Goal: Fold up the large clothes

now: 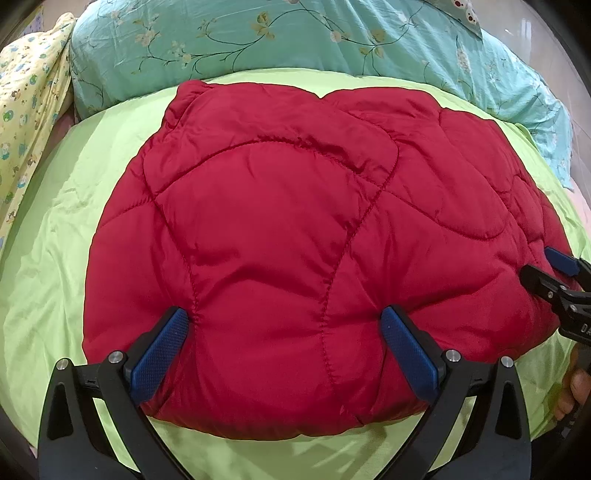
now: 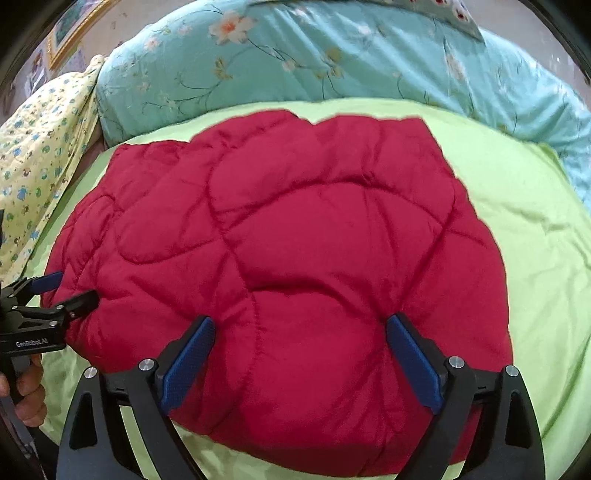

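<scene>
A red quilted, padded garment (image 1: 295,240), folded into a thick rounded bundle, lies in the middle of a lime-green bed sheet (image 1: 55,258). The left gripper (image 1: 286,321) sits at the bundle's near edge, its blue-padded fingers (image 1: 162,347) spread wide and pressing into the puffy fabric on either side of a stitched seam, gripping nothing. The right gripper (image 2: 301,328) stands likewise at the near edge, jaws wide apart, the blue pads (image 2: 413,358) resting against the red cloth without pinching it. Each tool shows in the other's view: the right one at the bundle's right side in the left wrist view, the left one at its left side in the right wrist view, with the person's fingers on the handles. Beyond the garment a teal floral duvet (image 1: 258,33) is heaped along the far side of the bed, and a pale yellow printed blanket (image 1: 26,96) is bunched at the left.
</scene>
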Motion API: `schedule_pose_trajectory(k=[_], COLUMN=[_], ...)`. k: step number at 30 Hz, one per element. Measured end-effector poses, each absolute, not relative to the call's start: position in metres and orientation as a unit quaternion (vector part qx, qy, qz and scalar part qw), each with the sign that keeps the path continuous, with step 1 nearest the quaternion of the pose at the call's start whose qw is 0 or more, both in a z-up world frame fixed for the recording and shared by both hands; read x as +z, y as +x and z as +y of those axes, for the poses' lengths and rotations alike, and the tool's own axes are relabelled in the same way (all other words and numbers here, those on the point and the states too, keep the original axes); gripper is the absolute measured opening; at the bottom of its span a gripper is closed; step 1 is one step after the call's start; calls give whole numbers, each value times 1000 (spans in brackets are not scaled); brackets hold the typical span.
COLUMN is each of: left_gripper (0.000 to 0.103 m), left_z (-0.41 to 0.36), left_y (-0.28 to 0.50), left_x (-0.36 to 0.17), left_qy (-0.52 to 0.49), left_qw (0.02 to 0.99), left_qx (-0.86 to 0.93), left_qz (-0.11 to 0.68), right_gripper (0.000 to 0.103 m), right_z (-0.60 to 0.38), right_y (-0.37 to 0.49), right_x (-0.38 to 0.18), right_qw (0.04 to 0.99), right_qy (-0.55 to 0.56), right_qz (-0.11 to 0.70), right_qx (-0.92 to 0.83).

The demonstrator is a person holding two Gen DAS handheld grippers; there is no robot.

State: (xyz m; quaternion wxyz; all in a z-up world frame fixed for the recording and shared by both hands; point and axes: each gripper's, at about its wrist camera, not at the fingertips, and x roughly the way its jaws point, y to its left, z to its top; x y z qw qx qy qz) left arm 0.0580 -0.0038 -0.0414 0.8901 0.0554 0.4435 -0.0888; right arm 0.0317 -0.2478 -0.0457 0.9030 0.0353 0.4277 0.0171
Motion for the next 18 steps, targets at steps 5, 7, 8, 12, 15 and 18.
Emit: schedule_pose_trajectory(k=[5, 7, 8, 12, 15, 18], left_gripper=[103, 103, 103, 103, 103, 103], left_z=[-4, -2, -2, 1, 4, 4], left_y=[57, 53, 51, 35, 22, 5], left_x=[-41, -38, -37, -29, -26, -26], left_qy=[53, 50, 49, 48, 47, 56], left_qw=[893, 896, 897, 899, 898, 899], left_qx=[-87, -84, -83, -82, -78, -71], left_qz=[439, 433, 432, 427, 431, 428], right_gripper=[97, 97, 96, 95, 97, 97], right_z=[-245, -245, -245, -244, -242, -238], right_y=[31, 26, 24, 7, -8, -28], right_x=[-46, -43, -41, -27, -19, -18], right_qw=[904, 905, 905, 908, 907, 904], right_qy=[33, 37, 39, 46, 51, 57], right_qz=[426, 423, 423, 415, 417, 421], right_qx=[13, 14, 14, 25, 30, 40])
